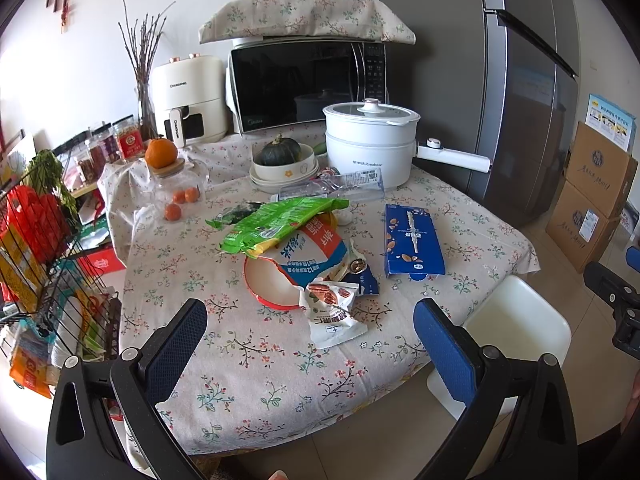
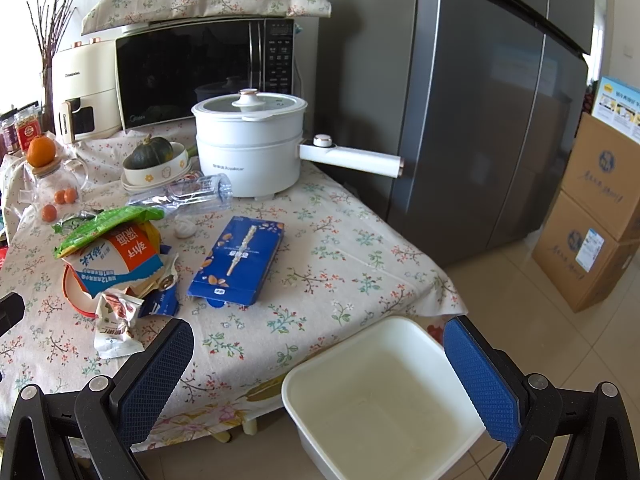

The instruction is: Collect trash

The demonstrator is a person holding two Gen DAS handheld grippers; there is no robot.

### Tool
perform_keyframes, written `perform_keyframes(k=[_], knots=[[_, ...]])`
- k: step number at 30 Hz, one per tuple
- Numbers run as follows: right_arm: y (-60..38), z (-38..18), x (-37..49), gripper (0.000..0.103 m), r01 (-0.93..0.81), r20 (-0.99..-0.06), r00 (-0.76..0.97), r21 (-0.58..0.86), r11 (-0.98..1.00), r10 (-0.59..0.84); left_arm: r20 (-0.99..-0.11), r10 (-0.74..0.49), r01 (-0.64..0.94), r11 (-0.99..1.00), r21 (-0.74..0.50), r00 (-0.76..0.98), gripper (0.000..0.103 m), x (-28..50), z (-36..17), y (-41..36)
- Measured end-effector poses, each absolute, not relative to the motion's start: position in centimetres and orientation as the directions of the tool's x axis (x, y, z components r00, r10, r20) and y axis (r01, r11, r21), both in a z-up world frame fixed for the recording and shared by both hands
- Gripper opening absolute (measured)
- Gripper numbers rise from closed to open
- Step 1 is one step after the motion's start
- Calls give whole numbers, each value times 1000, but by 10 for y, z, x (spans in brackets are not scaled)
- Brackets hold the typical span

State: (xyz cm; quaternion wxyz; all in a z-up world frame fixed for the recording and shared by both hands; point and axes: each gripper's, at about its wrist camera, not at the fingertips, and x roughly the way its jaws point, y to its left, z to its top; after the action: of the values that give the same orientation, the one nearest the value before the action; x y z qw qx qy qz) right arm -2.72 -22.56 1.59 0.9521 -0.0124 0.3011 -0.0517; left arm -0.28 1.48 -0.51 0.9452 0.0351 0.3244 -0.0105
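Littering table (image 1: 248, 380): one carton (image 1: 414, 240), one bottle (image 1: 332, 188).

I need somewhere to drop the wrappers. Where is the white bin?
The white bin sits on the floor just off the table's near corner, between the right gripper's fingers in the right wrist view.

We see our left gripper (image 1: 310, 330) spread wide above the nut packet (image 1: 334, 314) (blue carton (image 1: 412, 240) lies beside).

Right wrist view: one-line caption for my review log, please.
Open right gripper hovers over an empty white bin beside a floral table strewn with wrappers and a blue carton.
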Motion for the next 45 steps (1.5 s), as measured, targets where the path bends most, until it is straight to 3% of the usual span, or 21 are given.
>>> perform_keyframes(k=[34, 45], knots=[[-222, 13, -20, 103, 88, -586, 802, -81, 993, -119, -625, -33, 61, 998, 23, 780, 103, 5, 1, 17], [-228, 25, 28, 103, 46, -661, 746, -76, 996, -85, -828, -119, 205, 979, -4, 548, 103, 85, -23, 31]])
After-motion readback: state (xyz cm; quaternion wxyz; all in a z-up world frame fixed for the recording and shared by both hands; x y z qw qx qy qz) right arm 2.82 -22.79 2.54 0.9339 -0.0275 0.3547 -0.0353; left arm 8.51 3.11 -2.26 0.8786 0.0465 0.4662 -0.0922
